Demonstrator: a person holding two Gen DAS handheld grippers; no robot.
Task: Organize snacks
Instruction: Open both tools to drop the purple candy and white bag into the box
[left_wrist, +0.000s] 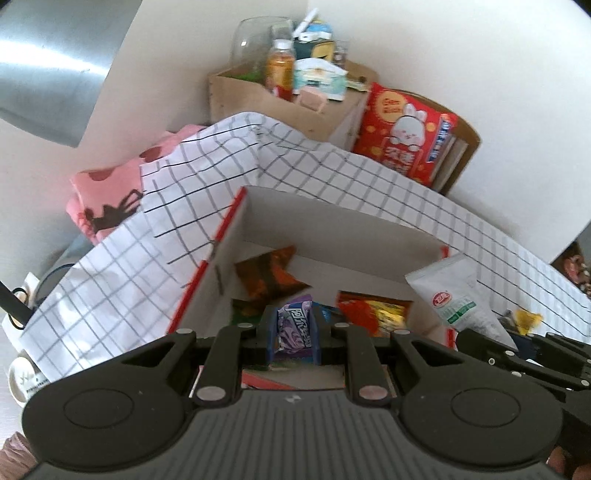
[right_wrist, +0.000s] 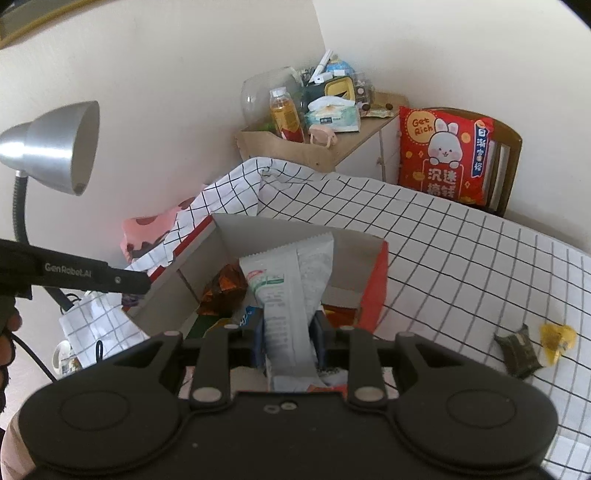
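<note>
Mid-drop over box (right_wrist: 373, 291): left tongs (left_wrist: 294, 328) clamped on purple candy (left_wrist: 293, 326), right tongs (right_wrist: 289, 332) clamped on white packet (right_wrist: 291, 291); next, release both, then fetch two wrappers (right_wrist: 517, 350) near right.

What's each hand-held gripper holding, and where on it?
Left hand-held gripper: purple snack packet, clamped across its middle. Right hand-held gripper: long grey snack pouch, clamped near its lower end.

Red rabbit cushion (right_wrist: 445, 155), at 1 o'clock in the right wrist view: "Get Rich", plus Chinese characters.
Left gripper (right_wrist: 146, 283) arm, at 9 o'clock: "GenRobot.AI".
Snack wrappers: print too blurred to read.
</note>
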